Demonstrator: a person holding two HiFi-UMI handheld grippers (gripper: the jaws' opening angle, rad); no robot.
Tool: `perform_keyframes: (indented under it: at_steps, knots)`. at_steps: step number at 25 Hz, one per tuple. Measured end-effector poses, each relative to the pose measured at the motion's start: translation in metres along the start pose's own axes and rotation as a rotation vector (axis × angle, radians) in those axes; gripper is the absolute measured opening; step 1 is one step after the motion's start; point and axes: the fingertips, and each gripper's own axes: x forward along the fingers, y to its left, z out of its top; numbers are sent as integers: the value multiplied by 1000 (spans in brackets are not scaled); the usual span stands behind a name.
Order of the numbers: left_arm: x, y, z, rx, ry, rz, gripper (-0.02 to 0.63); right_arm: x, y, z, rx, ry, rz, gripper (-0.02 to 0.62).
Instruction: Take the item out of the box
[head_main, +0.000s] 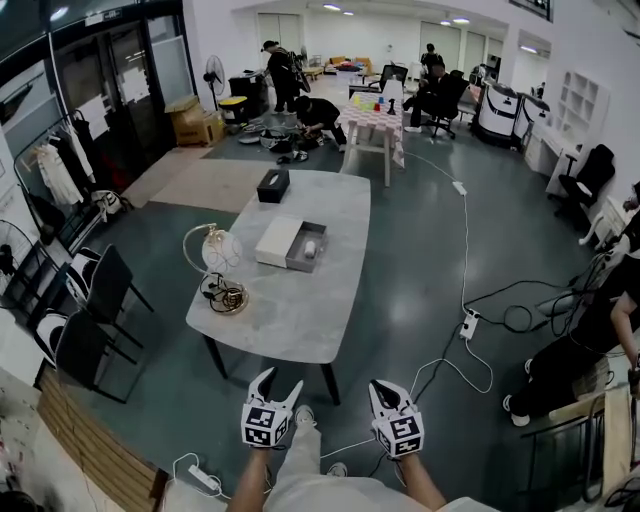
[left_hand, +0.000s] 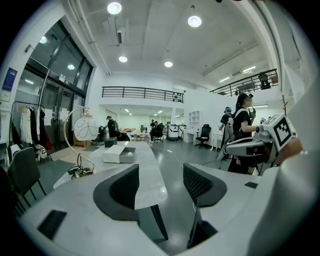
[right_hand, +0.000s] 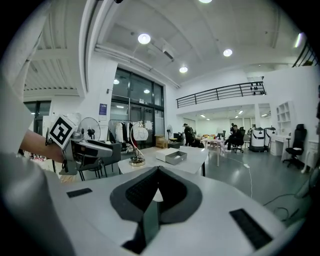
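The person is standing short of the near end of a grey table (head_main: 300, 330) and is holding both grippers low in front, side by side, above the floor. The left gripper (head_main: 281, 380) is showing its jaws well apart, with nothing between them; its own view is looking through the gap at the table's near edge and the floor beyond. The right gripper (head_main: 392, 392) is keeping its jaws closed, tips touching, and nothing is sitting between them. The box (head_main: 291, 244) is lying in the middle of the table, well apart from both grippers: a white part on the left with an open grey tray just beside it on the right. The item (head_main: 310, 249), small and pale, is resting inside the tray; what it is cannot be made out. A lamp (head_main: 216, 255) with a round globe on a curved stem is standing on the table's left side, nearer to the person than the box, its cable lying coiled at its base. A black tissue box (head_main: 272, 185) is sitting at the far end of the table. Two dark chairs (head_main: 100, 290) are standing to the left of the table, and a power strip (head_main: 468, 323) with its cord is lying on the floor to the right. Another person (head_main: 575, 350) in dark clothes is showing at the right edge, and several people are working around a second table (head_main: 372, 120) farther back in the room.
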Motion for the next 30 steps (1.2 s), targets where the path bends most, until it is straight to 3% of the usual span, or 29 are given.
perform_keyframes:
  at_steps: [11,30]
  knots:
    - [63,35,11,-5,-13,-19,256,51,-35,6,-5,7,-37,2]
    - [194,143,67,-13,-35,-80,255,201,-93,67,-38,10,-93,2]
